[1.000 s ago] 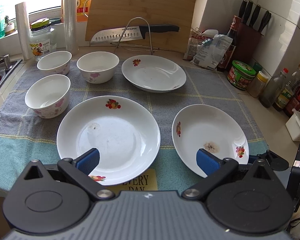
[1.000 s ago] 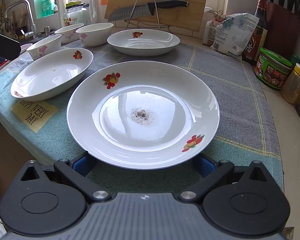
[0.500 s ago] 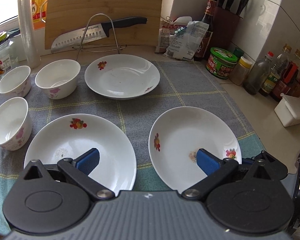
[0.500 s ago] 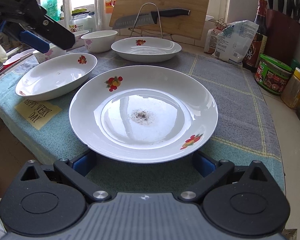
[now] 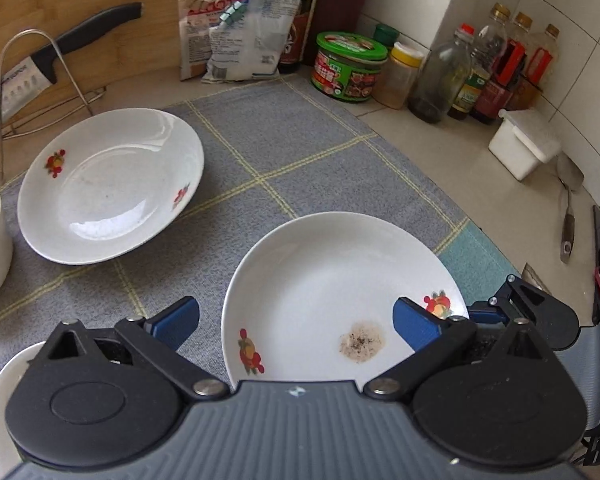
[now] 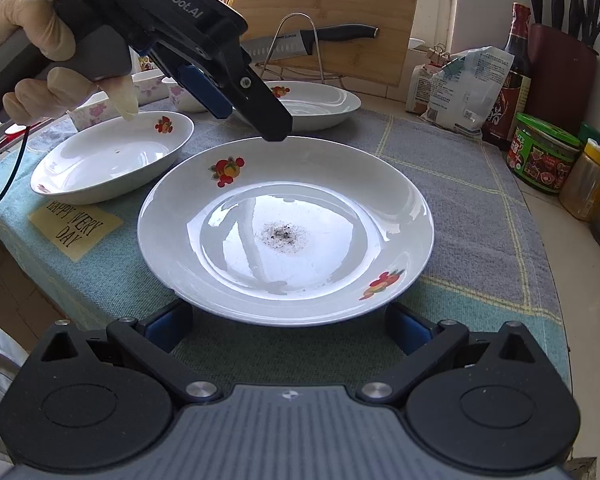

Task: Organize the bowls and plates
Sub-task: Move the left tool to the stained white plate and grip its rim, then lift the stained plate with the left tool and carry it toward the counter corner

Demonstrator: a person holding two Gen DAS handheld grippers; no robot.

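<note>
Step in hand: approach to the white round ceramic plate with fruit decals and a dark speck stain [image 6: 286, 228], judged the first plate to be gathered for stacking.
Plate position: flat on the grey checked cloth mat [image 5: 300, 136], at its near right end, beside a second white decal plate [image 6: 112, 162].
Left gripper [image 5: 296, 320]: blue-padded fingers apart, hovering over the stained plate's far rim; nothing held.
Right gripper [image 6: 288, 322]: fingers spread wide, low at the plate's near edge; rim not yet clamped.
Next move: judged to call for sliding one finger under the rim, then closing on it.
Left wrist view only: third white decal plate [image 5: 110, 184] at mat's far side, white lidded box [image 5: 524, 148] on counter.
Right wrist view only: gloved hand [image 6: 56, 52] holding the left gripper, yellow label [image 6: 76, 226] on the mat.
</note>
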